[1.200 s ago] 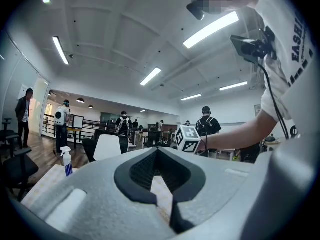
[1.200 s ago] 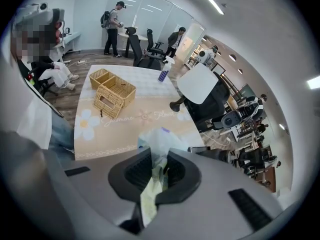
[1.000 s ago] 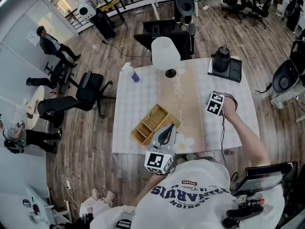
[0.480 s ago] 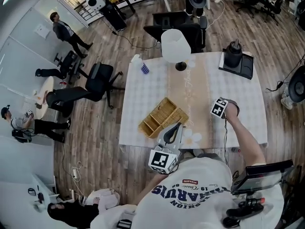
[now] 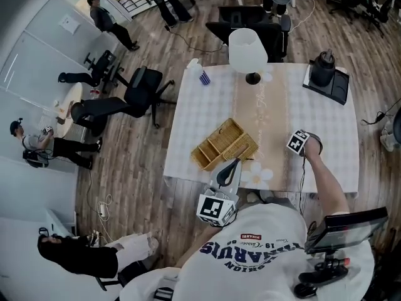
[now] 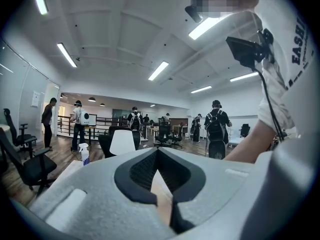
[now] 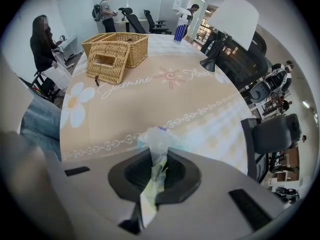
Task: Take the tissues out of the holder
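Observation:
The wicker tissue holder lies on the beige table runner; in the right gripper view the holder is far off at the upper left. My right gripper points steeply down, close over the runner, shut on a crumpled plastic-wrapped tissue pack. In the head view the right gripper is at the table's right side, and its marker cube hides the pack. My left gripper is level at the holder's near end. Its jaws meet in a point, and the left gripper holds nothing.
A white lamp stands at the table's far edge, a spray bottle at the far left corner, and a black kettle on a tray at the far right. Office chairs and people stand around the table.
My right gripper has come down toward the table with the tissue pack in it. The left gripper has stayed by the holder's near end. The head view has shifted.

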Available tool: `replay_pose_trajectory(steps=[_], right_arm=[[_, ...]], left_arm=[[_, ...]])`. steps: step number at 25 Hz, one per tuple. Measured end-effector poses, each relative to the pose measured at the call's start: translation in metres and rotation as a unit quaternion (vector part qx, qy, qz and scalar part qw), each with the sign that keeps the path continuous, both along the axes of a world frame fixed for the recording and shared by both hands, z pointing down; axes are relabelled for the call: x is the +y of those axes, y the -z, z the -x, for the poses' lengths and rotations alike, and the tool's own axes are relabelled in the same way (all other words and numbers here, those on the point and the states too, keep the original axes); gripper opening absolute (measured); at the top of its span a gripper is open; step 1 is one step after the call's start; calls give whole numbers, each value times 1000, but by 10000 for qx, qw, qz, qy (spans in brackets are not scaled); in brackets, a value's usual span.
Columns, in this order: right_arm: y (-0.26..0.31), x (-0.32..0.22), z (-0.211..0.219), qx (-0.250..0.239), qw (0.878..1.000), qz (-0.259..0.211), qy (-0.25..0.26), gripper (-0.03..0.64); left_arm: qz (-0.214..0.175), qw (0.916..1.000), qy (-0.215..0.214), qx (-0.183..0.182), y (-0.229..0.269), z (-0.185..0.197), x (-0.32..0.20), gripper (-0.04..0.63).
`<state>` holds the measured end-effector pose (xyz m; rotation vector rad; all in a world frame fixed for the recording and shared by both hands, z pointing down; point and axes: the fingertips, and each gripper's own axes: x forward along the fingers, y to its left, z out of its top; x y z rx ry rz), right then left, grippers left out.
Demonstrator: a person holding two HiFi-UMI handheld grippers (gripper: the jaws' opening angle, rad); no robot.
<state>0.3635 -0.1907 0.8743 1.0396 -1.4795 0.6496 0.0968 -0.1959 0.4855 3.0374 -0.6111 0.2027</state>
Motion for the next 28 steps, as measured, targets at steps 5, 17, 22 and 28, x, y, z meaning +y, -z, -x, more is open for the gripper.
replay_pose_trajectory(steps=[5,17,22,28], right_arm=[[-9,4,8,-88,10000,-20,-20,14],[-1,5,2,-154,9995,-92,-243,45],[23,2,-8,-538,9958,-325,-672,121],[79,-14,-16,-850,9840,-1234,-960,133]], left_arm=[[15,9999,139,-22,2,11,2,3],[40,9997,235,-34,12,17,-2,3],[55,9999,155,-8,6,13,-1,3],[46,10000,64,43,-4,10,-7,3]])
